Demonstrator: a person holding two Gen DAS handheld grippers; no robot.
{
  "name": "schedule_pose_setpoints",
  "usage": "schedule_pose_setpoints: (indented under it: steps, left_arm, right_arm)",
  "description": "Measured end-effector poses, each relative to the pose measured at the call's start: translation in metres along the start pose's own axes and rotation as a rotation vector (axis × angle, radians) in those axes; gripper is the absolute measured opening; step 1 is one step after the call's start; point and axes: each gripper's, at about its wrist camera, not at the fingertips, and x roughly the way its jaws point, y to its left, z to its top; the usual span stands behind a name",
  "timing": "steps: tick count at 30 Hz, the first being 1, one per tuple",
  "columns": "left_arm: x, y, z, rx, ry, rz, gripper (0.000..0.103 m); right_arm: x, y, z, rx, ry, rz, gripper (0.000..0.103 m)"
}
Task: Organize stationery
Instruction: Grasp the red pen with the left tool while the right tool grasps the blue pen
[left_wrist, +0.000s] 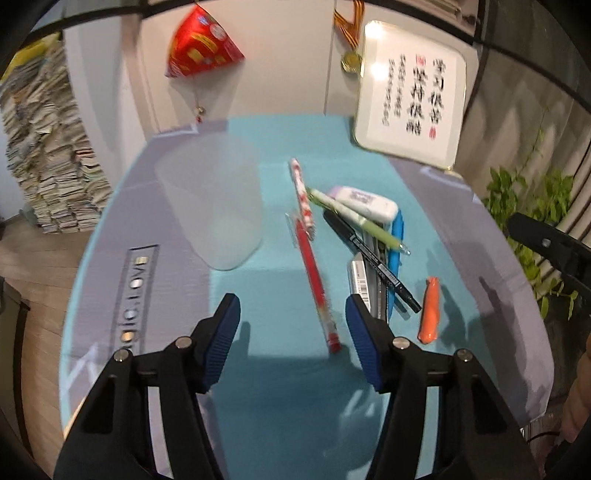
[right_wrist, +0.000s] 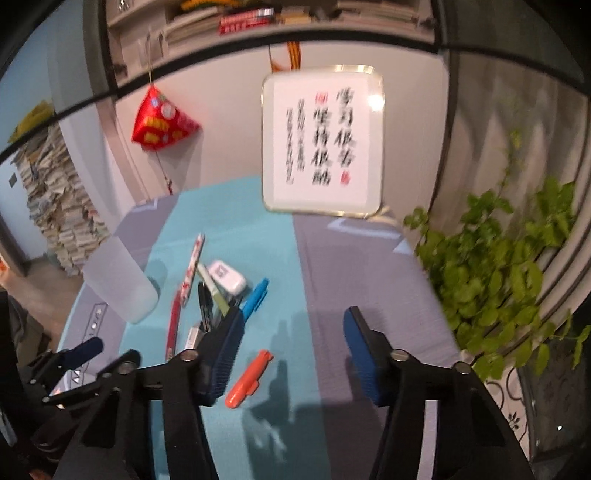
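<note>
Stationery lies heaped mid-table on a teal-and-grey mat (left_wrist: 280, 387): a frosted cup (left_wrist: 212, 203) to the left of the pile, a red pen (left_wrist: 314, 277), a black marker (left_wrist: 373, 254), and an orange pen (right_wrist: 249, 378) lying apart. Behind stand a framed calligraphy plaque (right_wrist: 321, 140) and a leafy plant (right_wrist: 498, 280). The left gripper (left_wrist: 291, 332) and right gripper (right_wrist: 291, 354) hover above, jaws apart, holding nothing.
</note>
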Motion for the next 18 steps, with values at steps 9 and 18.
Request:
schedule_pose_setpoints:
  steps: [9,18]
  left_arm:
    - [0.052,0.000,0.012,0.022,0.106,-0.044,0.028]
    - [0.063,0.000,0.021,0.049,0.092,-0.043,0.027]
  right_arm:
    - [0.059,0.008,0.007,-0.017,0.121,0.023,0.053]
    - [0.109,0.010,0.021,0.039,0.225,0.026,0.047]
